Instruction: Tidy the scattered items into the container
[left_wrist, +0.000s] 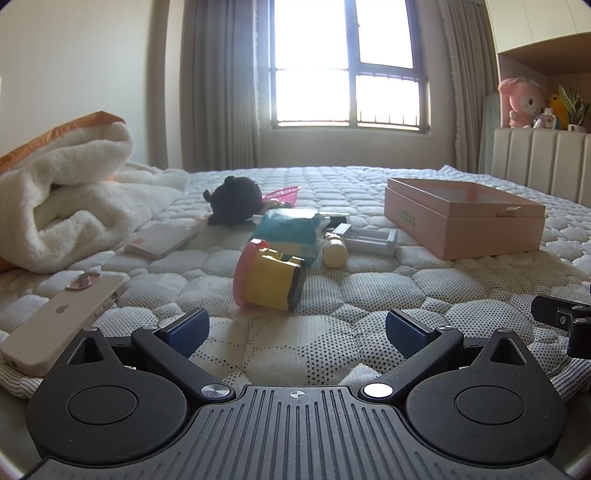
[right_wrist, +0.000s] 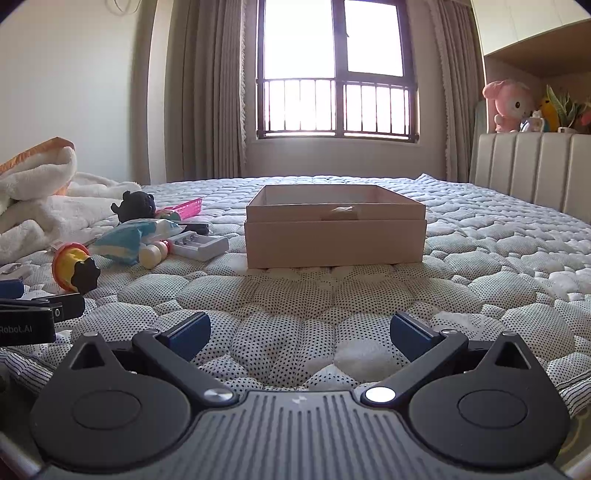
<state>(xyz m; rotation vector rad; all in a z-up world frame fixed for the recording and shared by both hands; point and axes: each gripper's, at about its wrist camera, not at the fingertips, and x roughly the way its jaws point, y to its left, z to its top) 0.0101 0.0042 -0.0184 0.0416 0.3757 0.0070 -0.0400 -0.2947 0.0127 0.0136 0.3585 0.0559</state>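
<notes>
An open pink box (left_wrist: 463, 225) sits on the bed; it faces me in the right wrist view (right_wrist: 334, 236). Scattered items lie left of it: a yellow and pink toy cup (left_wrist: 267, 275) (right_wrist: 74, 267), a teal packet (left_wrist: 290, 230) (right_wrist: 125, 238), a cream bottle (left_wrist: 334, 249) (right_wrist: 151, 254), a white battery charger (left_wrist: 373, 238) (right_wrist: 201, 243), a black plush (left_wrist: 234, 199) (right_wrist: 135, 205), a pink basket (left_wrist: 282, 194) (right_wrist: 188, 206), a small notebook (left_wrist: 160, 240) and a phone (left_wrist: 62, 317). My left gripper (left_wrist: 297, 328) is open and empty just before the toy cup. My right gripper (right_wrist: 299, 332) is open and empty, facing the box.
A folded white blanket (left_wrist: 62, 195) lies at the left of the quilted bed (right_wrist: 295, 291). A padded headboard (left_wrist: 535, 162) stands at the right with plush toys (left_wrist: 521, 101) on it. A window with curtains is behind. The left gripper's body (right_wrist: 33, 317) shows at the right wrist view's left edge.
</notes>
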